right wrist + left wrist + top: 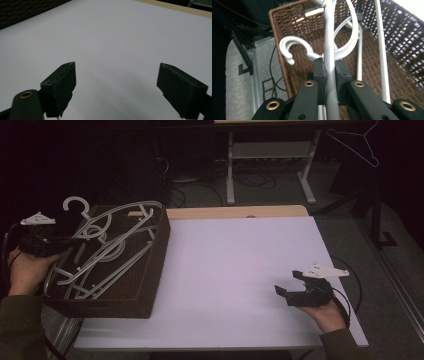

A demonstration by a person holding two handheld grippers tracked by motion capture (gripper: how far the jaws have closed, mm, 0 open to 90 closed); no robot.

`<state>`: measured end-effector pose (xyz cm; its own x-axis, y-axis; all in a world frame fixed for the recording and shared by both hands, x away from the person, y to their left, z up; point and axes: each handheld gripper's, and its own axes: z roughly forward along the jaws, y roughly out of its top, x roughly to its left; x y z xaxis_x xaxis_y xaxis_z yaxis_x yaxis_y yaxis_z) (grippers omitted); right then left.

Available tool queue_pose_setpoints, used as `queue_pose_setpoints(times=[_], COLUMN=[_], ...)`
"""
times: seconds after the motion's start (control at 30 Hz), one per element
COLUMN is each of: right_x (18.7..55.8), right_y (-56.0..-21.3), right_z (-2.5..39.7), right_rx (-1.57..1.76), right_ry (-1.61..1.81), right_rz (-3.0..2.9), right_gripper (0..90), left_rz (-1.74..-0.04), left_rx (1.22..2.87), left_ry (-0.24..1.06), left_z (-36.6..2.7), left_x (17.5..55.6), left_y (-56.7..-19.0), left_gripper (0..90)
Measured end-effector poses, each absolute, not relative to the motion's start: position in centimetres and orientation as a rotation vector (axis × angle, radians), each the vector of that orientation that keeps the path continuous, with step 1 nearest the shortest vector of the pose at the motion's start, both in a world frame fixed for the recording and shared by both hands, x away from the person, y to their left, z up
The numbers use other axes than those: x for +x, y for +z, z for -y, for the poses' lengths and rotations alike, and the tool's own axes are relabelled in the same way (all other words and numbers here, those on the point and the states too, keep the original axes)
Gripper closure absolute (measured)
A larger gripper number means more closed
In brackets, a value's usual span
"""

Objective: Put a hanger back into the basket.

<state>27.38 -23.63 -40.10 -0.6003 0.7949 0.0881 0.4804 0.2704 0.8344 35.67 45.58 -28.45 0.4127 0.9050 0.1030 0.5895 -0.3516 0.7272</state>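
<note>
A brown wicker basket (150, 280) stands on the left end of the white table (240, 260) and holds several pale plastic hangers. My left gripper (75, 241) reaches in over the basket's left rim and is shut on one hanger (76, 200). In the left gripper view the jaws of that gripper (329, 67) pinch the hanger's grey bar (328, 37), its hook (289, 47) curling to the left above the basket weave (294, 27). My right gripper (289, 282) hovers open over the bare table at the right, nothing between its jaws (116, 85).
Another hanger (355, 142) hangs on a dark stand at the far right, beyond the table. A wooden strip (235, 212) runs along the table's back edge. Desk legs (230, 170) and cables lie on the floor behind. The basket's corner (25, 12) shows beyond the right gripper.
</note>
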Motion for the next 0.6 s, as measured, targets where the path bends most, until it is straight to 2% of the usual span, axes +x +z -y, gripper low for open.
queue_pose_setpoints(times=[0.6], right_x=[27.4], right_y=[-40.1], right_z=[23.9], right_rx=[1.159], right_ry=[1.25], right_rz=[-2.194], right_gripper=[15.2], left_rz=[-1.307], left_rx=[2.176], left_ry=[0.662], left_z=[-44.1], left_x=[37.5], left_y=[-31.9], left_gripper=[82.3])
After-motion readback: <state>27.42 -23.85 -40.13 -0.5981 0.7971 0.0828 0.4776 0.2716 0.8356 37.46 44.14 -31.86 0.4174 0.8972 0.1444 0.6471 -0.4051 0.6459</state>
